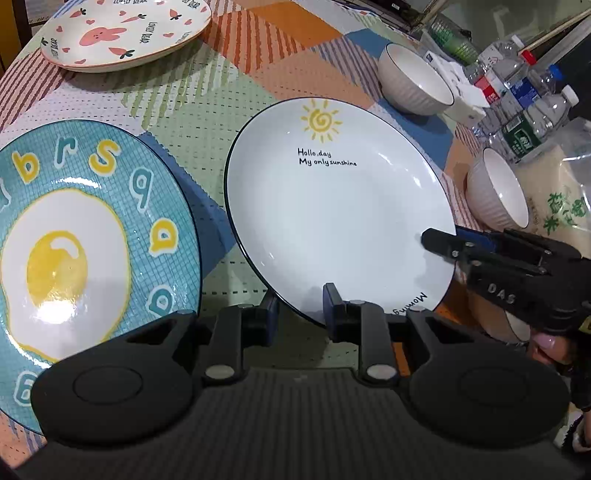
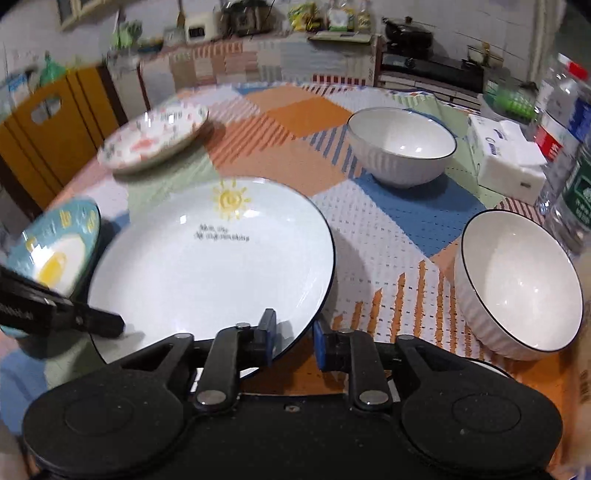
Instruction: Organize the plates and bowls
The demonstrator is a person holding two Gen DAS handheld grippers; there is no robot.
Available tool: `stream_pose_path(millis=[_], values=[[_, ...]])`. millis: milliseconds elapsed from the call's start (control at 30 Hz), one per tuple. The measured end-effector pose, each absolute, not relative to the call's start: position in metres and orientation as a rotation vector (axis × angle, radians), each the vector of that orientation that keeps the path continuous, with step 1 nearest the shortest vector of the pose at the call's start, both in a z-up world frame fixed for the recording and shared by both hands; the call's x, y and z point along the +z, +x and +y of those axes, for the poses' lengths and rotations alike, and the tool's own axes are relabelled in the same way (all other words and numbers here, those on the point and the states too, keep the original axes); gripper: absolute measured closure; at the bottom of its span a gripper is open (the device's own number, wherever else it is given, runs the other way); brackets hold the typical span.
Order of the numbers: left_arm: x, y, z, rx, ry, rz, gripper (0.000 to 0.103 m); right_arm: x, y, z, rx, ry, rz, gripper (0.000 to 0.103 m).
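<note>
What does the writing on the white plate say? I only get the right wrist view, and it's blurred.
Observer: The white plate reads "Hollo.day My only sunshine".
Visitor: And the pinkish plate behind it?
Observer: The pink plate shows a rabbit, carrots and hearts.
Visitor: Anything else written?
Observer: The blue egg plate carries letters round its rim.
</note>
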State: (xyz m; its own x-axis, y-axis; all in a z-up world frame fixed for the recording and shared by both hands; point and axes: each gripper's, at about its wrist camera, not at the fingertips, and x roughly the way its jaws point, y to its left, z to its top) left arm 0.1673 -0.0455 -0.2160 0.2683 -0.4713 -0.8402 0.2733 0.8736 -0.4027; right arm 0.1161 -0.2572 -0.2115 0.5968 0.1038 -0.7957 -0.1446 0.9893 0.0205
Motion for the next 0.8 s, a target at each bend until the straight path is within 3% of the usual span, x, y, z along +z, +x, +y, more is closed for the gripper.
stream_pose_path(millis=[200,500,800], values=[[-0.204,0.165,-0.044,-0.481,-0.152,1.2,0.081,-0.212,0.11,-0.234,0.067,-0.218,0.911,0.069],[-0.136,0.15,-0.018,-0.435,-0.106,1.067,0.078,-0.147,0.08,-0.23,0.138,-0.11,0.76,0.06],[-0.086,0.124,0.018,-0.414,0.057,1.0,0.041,-0.091,0.048,-0.197,0.32,-0.143,0.686,0.036]])
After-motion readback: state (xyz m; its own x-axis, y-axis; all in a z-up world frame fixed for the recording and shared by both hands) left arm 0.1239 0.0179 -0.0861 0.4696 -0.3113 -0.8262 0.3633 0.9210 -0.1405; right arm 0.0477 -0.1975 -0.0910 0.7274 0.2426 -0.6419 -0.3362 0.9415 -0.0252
